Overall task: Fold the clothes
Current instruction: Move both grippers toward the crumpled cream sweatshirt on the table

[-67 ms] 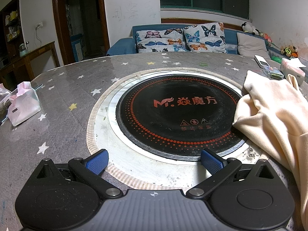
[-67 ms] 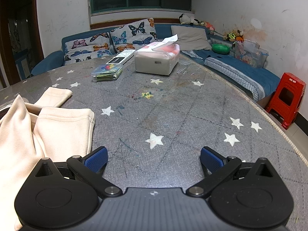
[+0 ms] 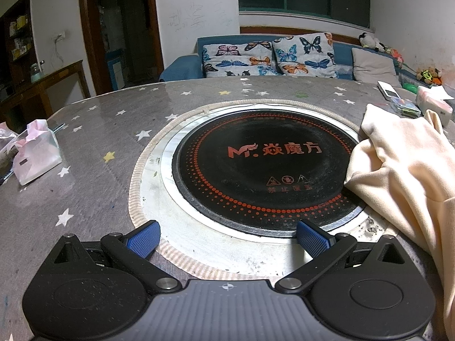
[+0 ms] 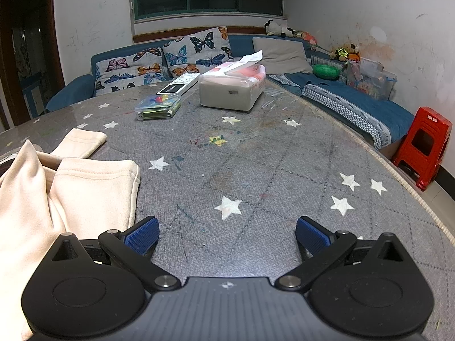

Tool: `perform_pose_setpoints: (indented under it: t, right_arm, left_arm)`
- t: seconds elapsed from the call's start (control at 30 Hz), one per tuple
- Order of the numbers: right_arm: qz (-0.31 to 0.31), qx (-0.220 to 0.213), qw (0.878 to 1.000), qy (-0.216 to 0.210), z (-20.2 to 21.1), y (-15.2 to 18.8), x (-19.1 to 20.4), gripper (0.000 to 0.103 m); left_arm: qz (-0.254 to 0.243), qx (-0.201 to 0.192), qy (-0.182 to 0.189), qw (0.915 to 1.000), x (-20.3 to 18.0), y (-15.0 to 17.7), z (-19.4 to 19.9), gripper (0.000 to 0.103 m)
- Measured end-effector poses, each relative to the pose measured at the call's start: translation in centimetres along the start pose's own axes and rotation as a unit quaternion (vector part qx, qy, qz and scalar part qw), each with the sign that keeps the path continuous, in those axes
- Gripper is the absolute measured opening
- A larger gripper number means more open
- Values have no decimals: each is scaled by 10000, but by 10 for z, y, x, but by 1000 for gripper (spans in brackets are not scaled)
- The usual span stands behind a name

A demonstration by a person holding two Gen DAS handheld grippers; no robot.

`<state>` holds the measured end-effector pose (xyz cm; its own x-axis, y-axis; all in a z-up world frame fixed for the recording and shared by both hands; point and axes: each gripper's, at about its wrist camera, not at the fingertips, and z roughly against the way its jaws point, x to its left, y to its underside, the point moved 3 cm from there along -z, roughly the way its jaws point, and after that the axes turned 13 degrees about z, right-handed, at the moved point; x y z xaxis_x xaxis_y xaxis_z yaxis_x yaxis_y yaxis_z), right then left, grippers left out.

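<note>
Hovering spread wide and empty: left gripper [image 3: 227, 237] over the round black glass cooktop [image 3: 264, 167] set in the grey star-printed table [image 4: 256, 156], right gripper [image 4: 227, 234] above bare tabletop. Lying crumpled between them, cream fleece garment [image 3: 403, 176], one edge draped onto the cooktop. Risking a bunched fold if pinched through several layers. Visible only from the right wrist: two cuffed ends [image 4: 85, 139], tissue box [image 4: 231, 88]. Visible only from the left: pink bag [image 3: 37, 150].

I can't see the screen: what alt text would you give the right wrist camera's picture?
An open two-finger right gripper with blue pads hovers over a grey star-patterned table, empty, with a crumpled cream garment lying to its left. Farther back sit a tissue pack, a remote control and a clear plastic box, before a blue sofa.
</note>
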<state>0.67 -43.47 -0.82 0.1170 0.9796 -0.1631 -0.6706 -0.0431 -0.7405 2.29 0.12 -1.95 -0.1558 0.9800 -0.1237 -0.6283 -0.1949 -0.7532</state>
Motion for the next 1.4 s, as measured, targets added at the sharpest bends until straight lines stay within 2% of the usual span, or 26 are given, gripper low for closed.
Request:
perform_pose_setpoints:
  t: [0.17, 0.27, 0.63, 0.87, 1.4]
  right_arm:
    - [73, 218, 9994, -254, 2, -3, 2, 103]
    - [374, -148, 9990, -218, 31, 1, 12, 103]
    - [678, -431, 9927, -904, 105, 22, 40, 103]
    - [986, -456, 9870, -1182, 134, 43, 62, 103]
    - [1063, -562, 9845, -1274, 164, 69, 83, 103]
  left_arm:
    - [73, 59, -184, 9998, -5, 1, 4, 103]
    - [98, 196, -140, 9997, -9, 3, 9, 103]
    - [8, 405, 237, 9989, -37, 27, 52, 103]
    - [-103, 409, 237, 9988, -52, 35, 72, 103]
    - [-263, 295, 196, 9990, -56, 56, 105, 103]
